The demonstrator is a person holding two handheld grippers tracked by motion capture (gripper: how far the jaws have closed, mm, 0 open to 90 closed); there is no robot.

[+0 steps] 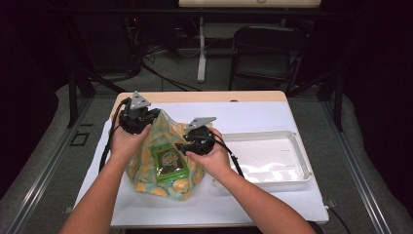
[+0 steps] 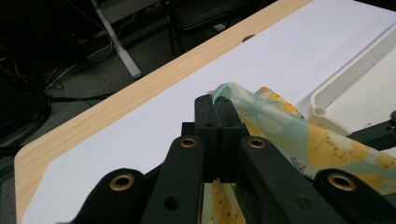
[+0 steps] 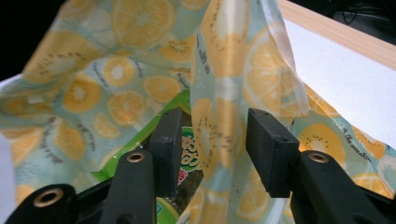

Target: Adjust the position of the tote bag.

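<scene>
A pale teal bag (image 1: 163, 146) printed with yellow citrus slices stands left of the table's centre. A green snack packet (image 1: 169, 163) shows through its front. My left gripper (image 1: 151, 117) is shut on the bag's raised top corner; in the left gripper view the two jaws meet on the thin edge (image 2: 219, 93). My right gripper (image 1: 182, 145) is at the bag's right side, open. In the right gripper view a hanging fold of the bag (image 3: 219, 116) lies between the pads (image 3: 271, 144) without being pressed. The packet (image 3: 187, 149) sits just behind the fold.
A shallow white tray (image 1: 302, 161) lies on the white sheet (image 1: 253, 114) to the right of the bag, close to my right hand. The wooden table edge (image 1: 204, 96) runs along the back. A dark chair (image 1: 265, 53) and cables are on the floor beyond.
</scene>
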